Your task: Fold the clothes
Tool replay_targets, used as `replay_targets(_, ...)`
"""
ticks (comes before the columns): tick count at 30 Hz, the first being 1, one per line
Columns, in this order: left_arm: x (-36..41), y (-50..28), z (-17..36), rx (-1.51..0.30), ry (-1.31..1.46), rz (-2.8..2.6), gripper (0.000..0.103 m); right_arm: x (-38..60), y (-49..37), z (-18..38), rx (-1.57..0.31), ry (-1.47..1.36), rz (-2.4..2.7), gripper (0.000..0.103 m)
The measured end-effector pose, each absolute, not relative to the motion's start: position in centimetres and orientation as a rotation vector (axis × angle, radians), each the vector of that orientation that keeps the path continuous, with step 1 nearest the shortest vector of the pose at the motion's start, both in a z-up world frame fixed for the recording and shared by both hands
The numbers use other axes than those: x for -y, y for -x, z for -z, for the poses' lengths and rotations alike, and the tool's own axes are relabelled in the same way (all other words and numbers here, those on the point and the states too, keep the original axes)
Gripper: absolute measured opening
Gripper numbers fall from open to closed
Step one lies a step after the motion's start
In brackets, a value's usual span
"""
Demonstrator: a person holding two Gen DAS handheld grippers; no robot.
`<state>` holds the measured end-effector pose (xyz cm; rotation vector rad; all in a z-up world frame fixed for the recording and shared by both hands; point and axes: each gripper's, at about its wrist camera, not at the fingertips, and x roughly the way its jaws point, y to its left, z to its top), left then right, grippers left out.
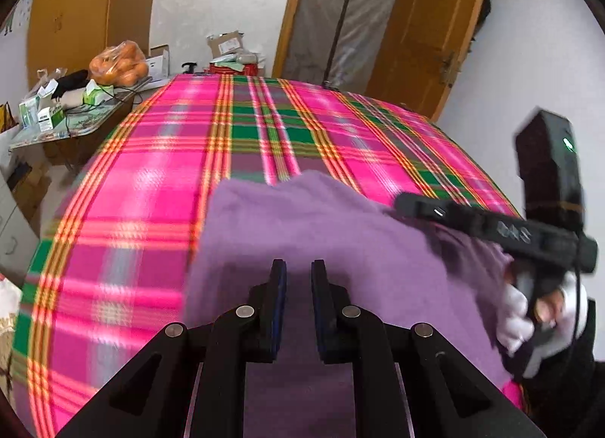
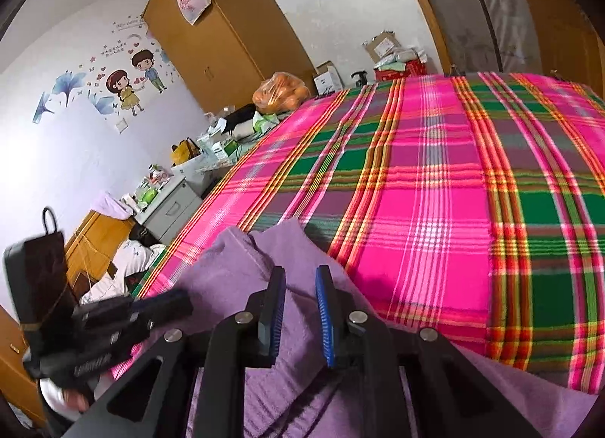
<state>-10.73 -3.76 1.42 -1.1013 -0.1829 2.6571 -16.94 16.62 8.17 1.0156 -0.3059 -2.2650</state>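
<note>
lying on the pink-and-green plaid bedspread [image 1: 151,173] of a bed, the purple garment [image 1: 321,226] sits at the near edge, partly folded with creases. the left tongs [image 1: 298,267] hover over it, jaws a narrow gap apart with nothing between the pads. the right tongs [image 2: 300,275] stand likewise slightly parted above the cloth, gripping nothing. a bag of oranges [image 1: 119,65] rests on the cluttered tabletop [image 1: 56,128] beyond.

The garment [image 1: 340,233] lies on the bed [image 1: 151,180], table [image 1: 75,124] beside it.
</note>
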Motion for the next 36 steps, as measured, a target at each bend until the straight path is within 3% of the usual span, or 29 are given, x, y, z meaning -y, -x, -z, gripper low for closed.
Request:
replay_targets(17,3.4,7.2,0.5,0.168,1.09,-2.714,0.017,-16.1,17.1,-7.9,0.331,-0.978,2.192,0.018)
replay_targets(22,4.1,7.5,0.7,0.242,1.085,-2.69,0.017,-16.2,18.0,-7.1,0.406,-1.037,2.149,0.018)
replay_targets(36,4.7,7.3,0.6,0.295,1.074,-2.674,0.017,-12.5,4.5,-7.6,-0.068,-0.973,2.355,0.017)
